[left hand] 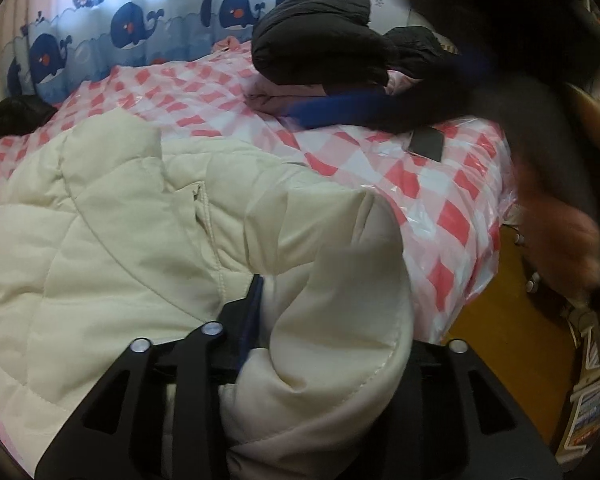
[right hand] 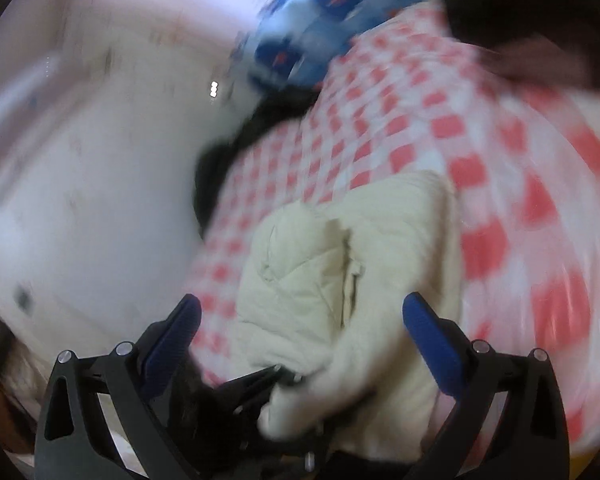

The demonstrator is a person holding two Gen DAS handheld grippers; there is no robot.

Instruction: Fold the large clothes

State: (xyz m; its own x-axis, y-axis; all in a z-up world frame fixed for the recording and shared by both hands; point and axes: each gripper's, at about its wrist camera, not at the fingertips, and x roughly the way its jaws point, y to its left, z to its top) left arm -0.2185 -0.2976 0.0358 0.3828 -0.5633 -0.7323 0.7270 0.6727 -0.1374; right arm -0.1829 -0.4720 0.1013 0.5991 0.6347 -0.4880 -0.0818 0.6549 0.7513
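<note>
A cream quilted jacket [left hand: 112, 248] lies on the bed with the pink-and-white checked cover [left hand: 440, 200]. My left gripper [left hand: 324, 304] is at the jacket's near edge. A fold of the jacket [left hand: 340, 280] lies between its jaws and drapes over one finger, hiding it. The other blue pad [left hand: 254, 304] shows beside the cloth; whether the pads press is unclear. In the blurred right wrist view my right gripper [right hand: 302, 300] stands wide open above the jacket [right hand: 308, 264], with nothing gripped. Below it the left gripper [right hand: 256, 388] shows with cream cloth at its tip.
A black jacket [left hand: 320, 36] sits on folded pink clothes [left hand: 284, 98] at the bed's far side. A flat dark item [left hand: 426, 144] lies near the bed's right edge. Whale-print curtain [left hand: 132, 24] behind. Blurred dark sleeve and hand [left hand: 560, 232] at right, above wooden floor [left hand: 500, 312].
</note>
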